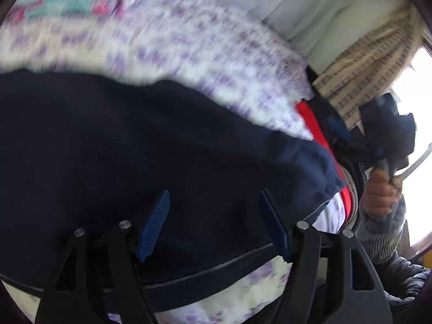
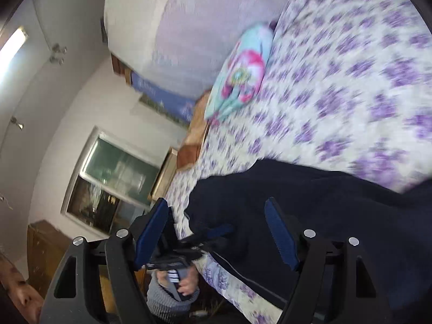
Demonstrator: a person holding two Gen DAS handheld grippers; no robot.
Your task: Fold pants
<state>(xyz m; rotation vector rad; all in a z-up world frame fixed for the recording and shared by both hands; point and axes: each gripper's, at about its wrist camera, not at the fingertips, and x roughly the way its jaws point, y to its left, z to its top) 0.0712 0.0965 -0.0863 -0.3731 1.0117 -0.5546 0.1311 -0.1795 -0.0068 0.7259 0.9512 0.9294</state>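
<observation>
Pants [image 1: 135,140] flat on bed [image 1: 189,43], near its front edge; pillow [image 2: 243,73] at far end.

Light: I see blown-out daylight from the bright window [image 1: 417,86] and a glowing ceiling tube lamp [image 2: 12,51].
Blur: purple-flowered white bedsheet [image 2: 351,81] smeared by motion.
Edges: fisheye bending, dark corners.

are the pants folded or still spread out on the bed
Folded, at least once: the navy pants lie doubled on the floral bedspread, one layer over another.

I am in a bedroom at home. A bed [image 2: 337,86] with purple flowers fills the right side, a bright pillow [image 2: 240,73] lies on it, and a window [image 2: 116,178] sits lower left.
</observation>
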